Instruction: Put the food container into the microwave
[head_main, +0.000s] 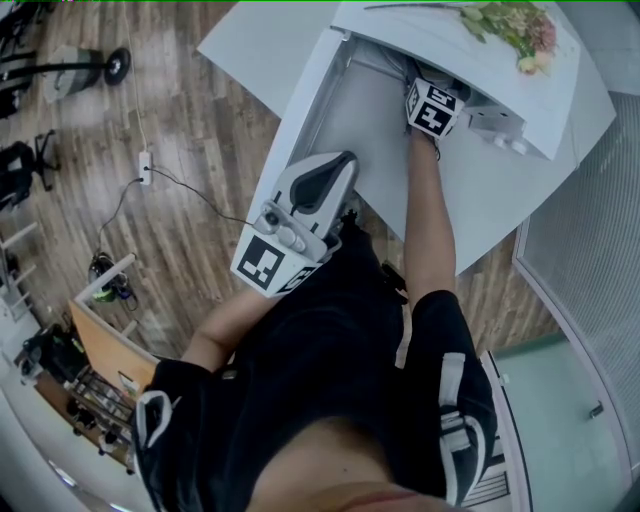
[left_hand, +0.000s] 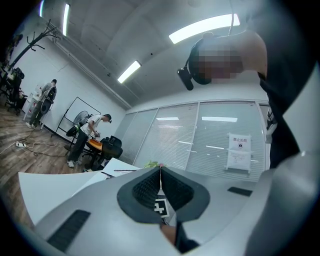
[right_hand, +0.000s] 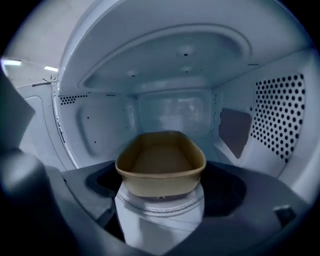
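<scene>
Nearly there: my right gripper (right_hand: 162, 194) holds the tan food container (right_hand: 161, 165) inside the microwave (right_hand: 280, 115) cavity. Next, I judge, set it down and release; left gripper (left_hand: 160, 192) idles, jaws together.

The food container (right_hand: 161, 167) looks like matt tan plastic. The microwave (right_hand: 100, 125) cavity has smooth, softly glossy white walls, one perforated. The floor (head_main: 190, 130) is grained wood; the left gripper (left_hand: 160, 170) shell is smooth grey plastic

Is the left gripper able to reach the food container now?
Probably not: the left gripper hangs back near the person's body, fingers shut, while the food container sits inside the microwave, between the right gripper's fingers.
</scene>
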